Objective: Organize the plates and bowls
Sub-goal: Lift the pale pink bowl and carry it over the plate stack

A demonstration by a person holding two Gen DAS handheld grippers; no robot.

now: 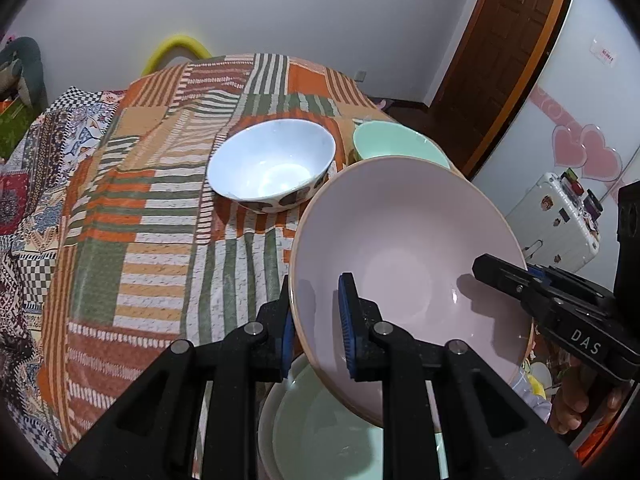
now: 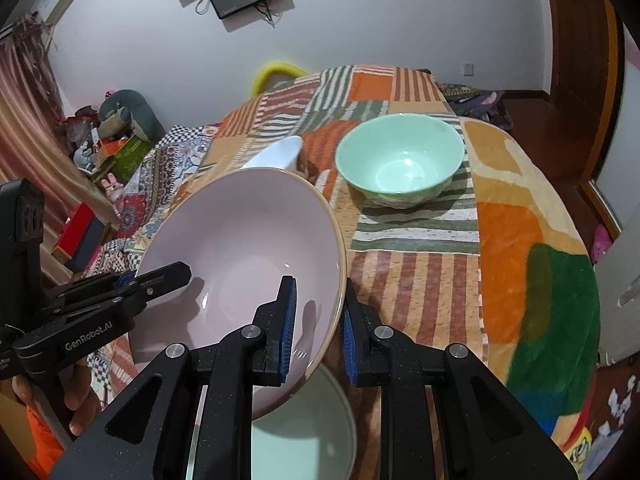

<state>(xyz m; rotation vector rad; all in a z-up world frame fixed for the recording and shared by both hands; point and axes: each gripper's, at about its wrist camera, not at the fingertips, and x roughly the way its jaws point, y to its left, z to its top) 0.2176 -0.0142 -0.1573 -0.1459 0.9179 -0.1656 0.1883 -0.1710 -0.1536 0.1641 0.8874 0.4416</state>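
Note:
A large pale pink bowl (image 1: pixel 404 248) (image 2: pixel 240 236) hangs tilted above the table, held from both sides. My left gripper (image 1: pixel 316 328) is shut on its near-left rim, and my right gripper (image 2: pixel 318 328) is shut on the opposite rim. Each gripper shows in the other's view: the right gripper (image 1: pixel 520 284) and the left gripper (image 2: pixel 160 280). Under the bowl lies a mint green plate (image 1: pixel 320 436) (image 2: pixel 308 436) on a white plate (image 1: pixel 266 420). Farther back stand a white bowl with brown spots (image 1: pixel 272 164) (image 2: pixel 280 152) and a mint green bowl (image 1: pixel 400 144) (image 2: pixel 400 160).
A striped patchwork cloth (image 1: pixel 160 220) (image 2: pixel 420 280) covers the round table. A yellow chair back (image 1: pixel 176 46) rises behind it. A white suitcase (image 1: pixel 552 220) and a wooden door (image 1: pixel 500 40) are to the right, with clutter (image 2: pixel 112 136) on the floor at left.

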